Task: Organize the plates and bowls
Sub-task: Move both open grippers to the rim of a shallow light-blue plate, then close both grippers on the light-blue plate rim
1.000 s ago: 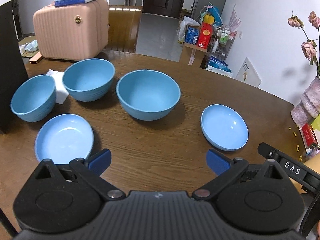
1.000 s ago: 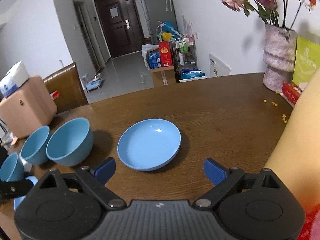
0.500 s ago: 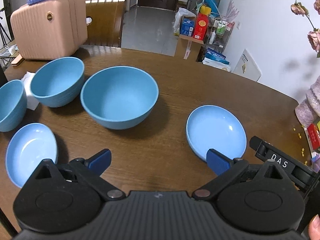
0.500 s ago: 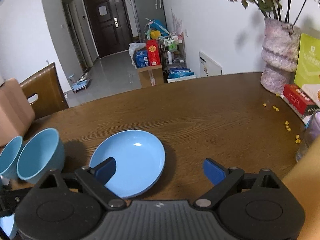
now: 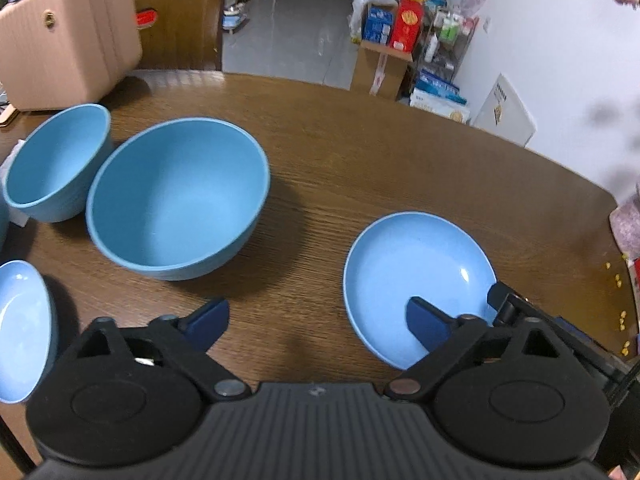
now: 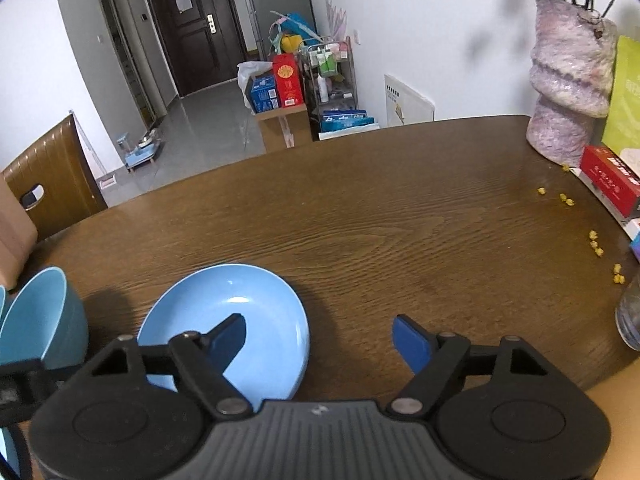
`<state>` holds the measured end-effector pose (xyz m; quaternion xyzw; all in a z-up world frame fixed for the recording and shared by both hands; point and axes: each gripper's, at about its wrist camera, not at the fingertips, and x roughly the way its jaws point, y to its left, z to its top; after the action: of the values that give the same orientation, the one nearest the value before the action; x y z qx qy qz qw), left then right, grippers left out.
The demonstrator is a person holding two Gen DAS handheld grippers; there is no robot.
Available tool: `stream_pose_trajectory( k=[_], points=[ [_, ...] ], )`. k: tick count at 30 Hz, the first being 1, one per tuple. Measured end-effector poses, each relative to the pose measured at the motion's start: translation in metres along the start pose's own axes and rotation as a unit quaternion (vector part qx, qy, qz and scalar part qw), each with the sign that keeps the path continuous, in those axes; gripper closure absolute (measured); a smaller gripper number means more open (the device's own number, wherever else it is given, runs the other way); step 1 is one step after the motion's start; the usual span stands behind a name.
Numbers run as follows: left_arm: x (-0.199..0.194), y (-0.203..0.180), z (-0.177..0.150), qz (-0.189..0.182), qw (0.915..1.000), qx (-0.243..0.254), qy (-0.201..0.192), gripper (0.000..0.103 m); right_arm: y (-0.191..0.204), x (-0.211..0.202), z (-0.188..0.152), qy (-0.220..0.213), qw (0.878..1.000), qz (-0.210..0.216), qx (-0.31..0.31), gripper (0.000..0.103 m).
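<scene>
A shallow blue plate (image 5: 416, 272) lies on the brown table (image 5: 360, 152), right of a large blue bowl (image 5: 176, 200) and a smaller blue bowl (image 5: 56, 164). A second blue plate (image 5: 20, 328) sits at the left edge. My left gripper (image 5: 318, 322) is open and its jaws are closing; its right finger hangs over this plate's near left part, its left finger over bare wood. My right gripper (image 6: 320, 340) is open, jaws closing, straddling the right rim of the same plate (image 6: 240, 312). Neither pad presses on it. The large bowl (image 6: 36, 316) shows at the left.
A pink case (image 5: 68, 36) and a chair back (image 5: 180, 16) stand behind the bowls. At the table's right end are a mottled vase (image 6: 568, 88), a red box (image 6: 612, 184), scattered yellow bits (image 6: 592, 240) and a clear bottle (image 6: 632, 320).
Both grippers have come down and closer to the right-hand plate, which now sits under their fingers. The jaws of both have narrowed a little.
</scene>
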<state>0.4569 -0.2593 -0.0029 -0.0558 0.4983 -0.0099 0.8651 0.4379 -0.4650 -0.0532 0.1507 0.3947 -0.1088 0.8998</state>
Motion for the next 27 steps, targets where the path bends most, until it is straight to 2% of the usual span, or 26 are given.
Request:
stream_pose_trajectory(
  k=[3, 6, 10, 13, 17, 19, 24, 27],
  points=[
    [0.012, -0.006, 0.003, 0.002, 0.9999, 0.004, 0.010, 0.021, 0.001, 0.008, 0.003, 0.005, 1.000, -0.002, 0.001, 0.029],
    [0.022, -0.011, 0.007, 0.006, 0.9998, 0.005, 0.016, 0.023, 0.000, 0.017, 0.007, 0.009, 1.000, -0.008, 0.007, 0.031],
    [0.036, -0.015, 0.012, 0.009, 0.9997, 0.002, 0.023, 0.025, -0.005, 0.034, 0.008, 0.028, 0.999, -0.015, 0.018, 0.043],
    [0.043, -0.017, 0.014, 0.011, 0.9996, 0.003, 0.024, 0.029, -0.009, 0.039, 0.009, 0.034, 0.999, -0.011, 0.026, 0.044],
    [0.050, -0.021, 0.016, 0.015, 0.9994, 0.005, 0.031, 0.043, -0.010, 0.042, 0.011, 0.033, 0.999, -0.004, 0.032, 0.047],
    [0.052, -0.023, 0.016, 0.017, 0.9994, 0.006, 0.029, 0.048, -0.010, 0.045, 0.012, 0.037, 0.999, -0.003, 0.030, 0.055],
    [0.059, -0.023, 0.020, 0.019, 0.9993, -0.001, 0.031, 0.065, -0.008, 0.054, 0.012, 0.050, 0.998, -0.002, 0.028, 0.065],
    [0.063, -0.022, 0.021, 0.023, 0.9992, -0.002, 0.034, 0.072, -0.006, 0.057, 0.013, 0.053, 0.998, 0.002, 0.027, 0.071]
  ],
)
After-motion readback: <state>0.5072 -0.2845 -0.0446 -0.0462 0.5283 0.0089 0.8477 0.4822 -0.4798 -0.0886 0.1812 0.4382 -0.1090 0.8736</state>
